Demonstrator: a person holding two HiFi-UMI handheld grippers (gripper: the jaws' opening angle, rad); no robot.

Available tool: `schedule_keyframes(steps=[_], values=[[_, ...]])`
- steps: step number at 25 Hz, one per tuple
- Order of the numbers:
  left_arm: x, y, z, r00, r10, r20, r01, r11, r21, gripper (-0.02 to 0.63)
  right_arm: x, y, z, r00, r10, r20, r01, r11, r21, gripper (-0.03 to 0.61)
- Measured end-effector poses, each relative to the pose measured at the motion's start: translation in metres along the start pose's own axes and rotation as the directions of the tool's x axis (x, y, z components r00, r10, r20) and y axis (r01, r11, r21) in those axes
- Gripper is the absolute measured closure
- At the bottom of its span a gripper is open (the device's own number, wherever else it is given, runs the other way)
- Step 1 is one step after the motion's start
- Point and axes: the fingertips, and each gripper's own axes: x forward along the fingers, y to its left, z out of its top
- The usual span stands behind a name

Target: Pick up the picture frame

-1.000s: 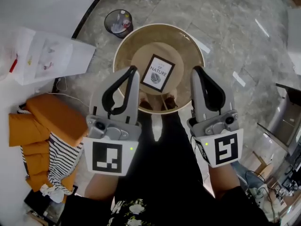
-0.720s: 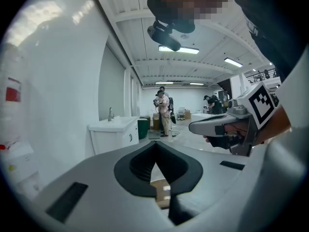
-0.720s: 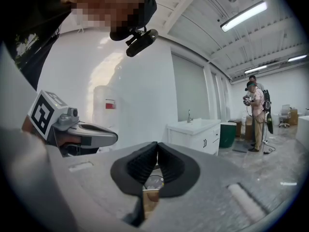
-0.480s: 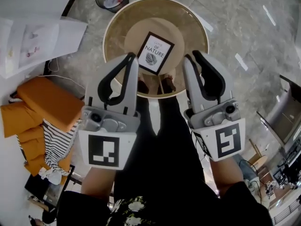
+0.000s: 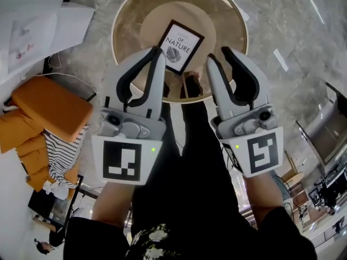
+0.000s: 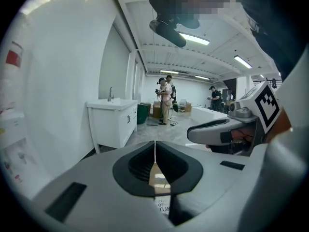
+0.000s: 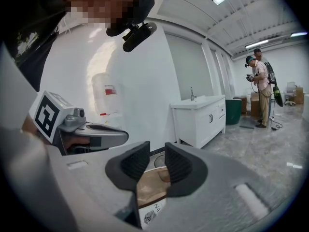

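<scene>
The picture frame (image 5: 180, 45), black-edged with a white print, lies flat on the round glass-topped table (image 5: 123, 15). Both grippers hover above the table's near edge, short of the frame. My left gripper (image 5: 157, 50) is shut with nothing in it, its tips at the frame's near left corner. My right gripper (image 5: 218, 54) is to the right of the frame; its jaws are opening and hold nothing. In the left gripper view the frame (image 6: 163, 207) shows below the shut left gripper (image 6: 155, 146). In the right gripper view the frame (image 7: 152, 211) shows through the gap of the right gripper (image 7: 157, 151).
Orange cushions (image 5: 49, 112) and a striped cloth (image 5: 60, 156) lie on the floor at the left, with a white sheet (image 5: 32, 31) above them. The person's feet (image 5: 190, 85) show under the glass. A white sink cabinet (image 6: 111, 122) and people stand far off.
Both grippers have sunk toward the table, which now fills more of the head view. The right jaws have parted; the left stayed shut.
</scene>
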Motion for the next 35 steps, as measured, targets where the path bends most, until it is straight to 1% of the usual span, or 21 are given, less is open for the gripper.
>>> schedule_keyframes(steps=[2,3,4,5,10,12,14,19,23,28,32,35], values=[[0.008,0.000,-0.015,1.000,-0.006,-0.019,0.006,1.000,-0.009,0.601,0.005,-0.004,-0.013,1.000,0.001,-0.020,-0.001,1.000,-0.005,0.482],[0.012,0.000,-0.023,1.000,-0.009,-0.029,0.008,1.000,-0.013,0.582,0.009,-0.006,-0.020,0.999,0.002,-0.034,-0.003,1.000,-0.003,0.482],[0.017,0.000,-0.031,0.999,-0.012,-0.043,0.011,1.000,-0.018,0.528,0.012,-0.008,-0.026,0.999,0.003,-0.045,-0.003,1.000,-0.001,0.482],[0.021,0.001,-0.041,0.998,-0.016,-0.061,0.014,1.000,-0.024,0.506,0.015,-0.010,-0.031,0.999,0.003,-0.052,-0.003,1.000,-0.002,0.482],[0.037,0.004,-0.086,0.988,-0.019,-0.154,0.011,0.999,-0.054,0.491,0.025,-0.016,-0.061,0.997,0.000,-0.078,-0.001,1.000,-0.010,0.482],[0.043,0.005,-0.105,0.980,-0.020,-0.197,0.007,0.998,-0.066,0.486,0.030,-0.018,-0.074,0.996,0.001,-0.091,-0.002,1.000,-0.006,0.483],[0.049,0.006,-0.123,0.971,-0.025,-0.236,0.003,0.995,-0.095,0.472,0.035,-0.020,-0.087,0.995,0.005,-0.101,-0.006,1.000,-0.009,0.483],[0.065,0.005,-0.154,0.963,-0.038,-0.266,0.007,0.993,-0.119,0.451,0.050,-0.022,-0.119,0.989,0.026,-0.144,-0.028,0.999,-0.016,0.483],[0.076,0.006,-0.180,0.958,-0.041,-0.284,0.004,0.991,-0.131,0.446,0.057,-0.032,-0.151,0.983,0.007,-0.184,-0.008,1.000,-0.004,0.483],[0.085,0.011,-0.214,0.949,-0.047,-0.311,-0.003,0.987,-0.158,0.446,0.069,-0.038,-0.180,0.978,-0.003,-0.211,-0.001,1.000,-0.021,0.483],[0.097,0.014,-0.243,0.939,-0.050,-0.339,0.004,0.991,-0.135,0.446,0.075,-0.044,-0.204,0.974,-0.019,-0.226,0.012,0.999,-0.032,0.483],[0.109,0.015,-0.262,0.934,-0.055,-0.354,0.009,0.991,-0.131,0.440,0.082,-0.047,-0.218,0.973,-0.009,-0.232,-0.004,0.998,-0.056,0.483]])
